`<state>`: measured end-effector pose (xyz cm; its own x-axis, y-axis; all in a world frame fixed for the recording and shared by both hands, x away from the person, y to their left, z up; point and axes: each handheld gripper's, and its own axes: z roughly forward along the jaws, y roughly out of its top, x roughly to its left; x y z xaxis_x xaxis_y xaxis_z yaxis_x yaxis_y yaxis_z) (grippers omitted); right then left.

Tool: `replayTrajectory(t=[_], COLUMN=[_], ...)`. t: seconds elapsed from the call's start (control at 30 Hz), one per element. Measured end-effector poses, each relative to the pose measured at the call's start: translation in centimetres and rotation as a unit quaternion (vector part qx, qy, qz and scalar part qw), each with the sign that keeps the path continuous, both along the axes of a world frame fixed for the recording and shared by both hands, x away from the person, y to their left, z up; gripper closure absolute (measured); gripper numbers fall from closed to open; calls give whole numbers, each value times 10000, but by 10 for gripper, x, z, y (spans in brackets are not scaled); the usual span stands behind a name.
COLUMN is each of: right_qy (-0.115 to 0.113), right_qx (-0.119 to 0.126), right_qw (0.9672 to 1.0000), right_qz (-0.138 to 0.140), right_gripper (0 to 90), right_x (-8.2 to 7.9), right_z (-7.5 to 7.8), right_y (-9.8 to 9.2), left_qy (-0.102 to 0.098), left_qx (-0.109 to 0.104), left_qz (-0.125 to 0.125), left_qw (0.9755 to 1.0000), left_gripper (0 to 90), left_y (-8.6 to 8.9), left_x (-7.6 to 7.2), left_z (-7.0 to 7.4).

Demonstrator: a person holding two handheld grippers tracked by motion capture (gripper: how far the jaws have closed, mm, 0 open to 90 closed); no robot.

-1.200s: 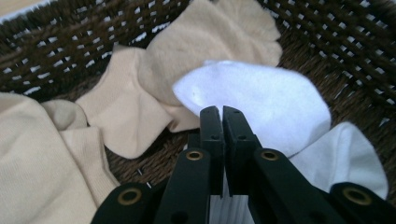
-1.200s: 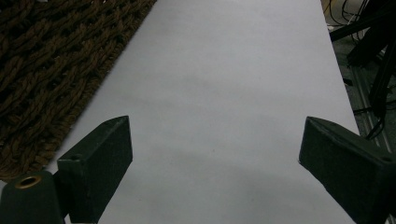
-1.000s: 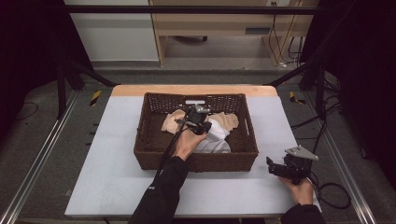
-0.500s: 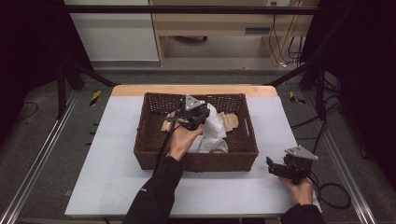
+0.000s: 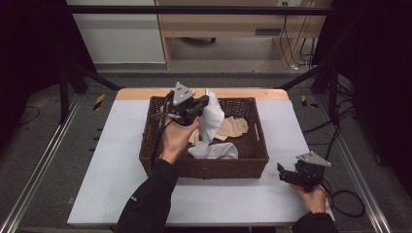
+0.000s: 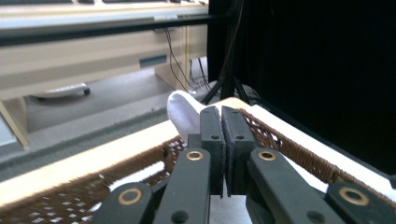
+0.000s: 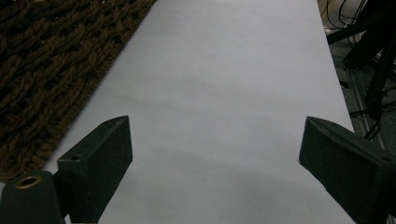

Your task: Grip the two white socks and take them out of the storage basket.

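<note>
A dark wicker basket (image 5: 214, 169) stands mid-table. Above its far left part my left gripper (image 5: 206, 101) is shut on a white cloth (image 5: 213, 118), which hangs from the jaws down toward the basket. In the left gripper view the jaws of that gripper (image 6: 220, 112) stand pressed together, with the white cloth (image 6: 183, 113) bulging just past them and the basket's rim (image 6: 285, 142) below. Another white piece (image 5: 217, 151) and a beige cloth (image 5: 234, 128) lie in the basket. My right gripper (image 5: 282, 173) rests open on the table at the front right, its jaws (image 7: 215, 140) wide apart over bare tabletop.
The white tabletop (image 5: 119, 150) has free room left, right and in front of the basket. The basket's woven wall (image 7: 46, 60) lies just left of the right gripper. Metal frame rails run along both table sides; a wooden cabinet (image 5: 233, 24) and cables stand beyond the far edge.
My left gripper has risen out of the basket and drifted toward its far left corner, lifting the white cloth with it. The right gripper has stayed put.
</note>
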<state>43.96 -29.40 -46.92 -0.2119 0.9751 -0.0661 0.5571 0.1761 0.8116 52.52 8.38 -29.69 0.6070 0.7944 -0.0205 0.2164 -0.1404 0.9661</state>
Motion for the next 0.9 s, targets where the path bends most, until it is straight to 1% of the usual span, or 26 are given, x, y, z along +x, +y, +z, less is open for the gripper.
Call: replayTrajectory(t=[0.17,0.3,0.43,0.5,0.53,0.57,0.67,0.77,0.9], right_qy=[13,31,31,23,25,20,27,22,36], right_qx=[-9,-36,-40,-45,-49,-67,-71,-73,-78], right_qw=[10000,10000,10000,10000,10000,10000,10000,10000,10000], right_qz=[2,-1,-4,-1,1,9,3,5,-10], right_gripper=[98,99,99,98,99,98,99,99,98], right_x=[0,0,0,0,0,0,0,0,0], right_z=[0,0,0,0,0,0,-1,-1,-1], right_y=[0,0,0,0,0,0,0,0,0], left_qy=[-160,-271,-352,-415,-435,-449,-456,-471,-504], left_qx=[-48,-129,-260,-274,-318,-339,-501,-553,-523], left_qz=[88,186,285,342,374,387,459,523,636], left_qw=[9998,9994,9986,9982,9978,9977,9966,9960,9953], left_gripper=[879,879,879,879,879,879,879,879,878], left_y=[14,27,44,52,58,62,76,90,107], left_x=[-8,-15,-21,-25,-27,-29,-34,-39,-46], left_z=[17,29,43,49,52,54,60,64,69])
